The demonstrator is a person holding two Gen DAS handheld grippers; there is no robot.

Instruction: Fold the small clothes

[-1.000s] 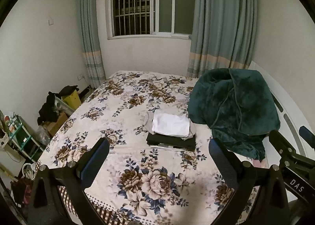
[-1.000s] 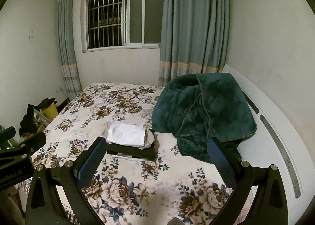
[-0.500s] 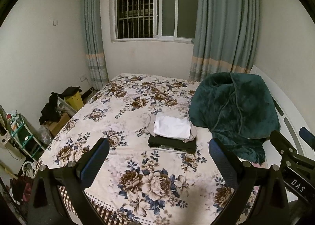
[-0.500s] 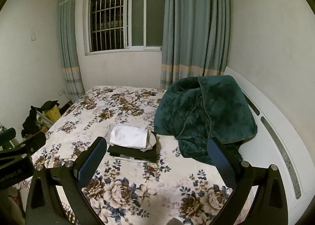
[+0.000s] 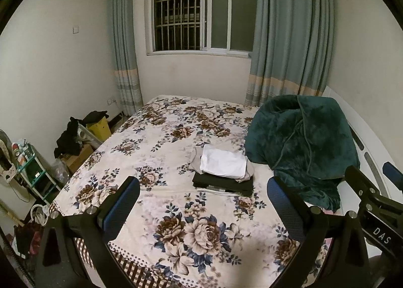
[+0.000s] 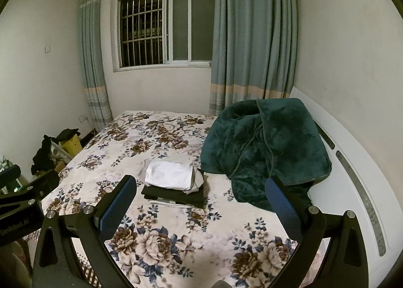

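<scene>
My left tool (image 5: 202,198) is matt black plastic with blue rubbery pads (image 5: 118,208); the blanket (image 5: 302,142) looks plush; the bedspread (image 5: 161,142) is soft printed cloth.

Both views: bed (image 5: 176,142) from its foot

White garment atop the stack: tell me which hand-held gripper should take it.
Right, though only marginally. The white garment lies nearer the right hand-held gripper, almost straight ahead; from the left hand-held gripper it sits farther off. Both are open and empty.
</scene>
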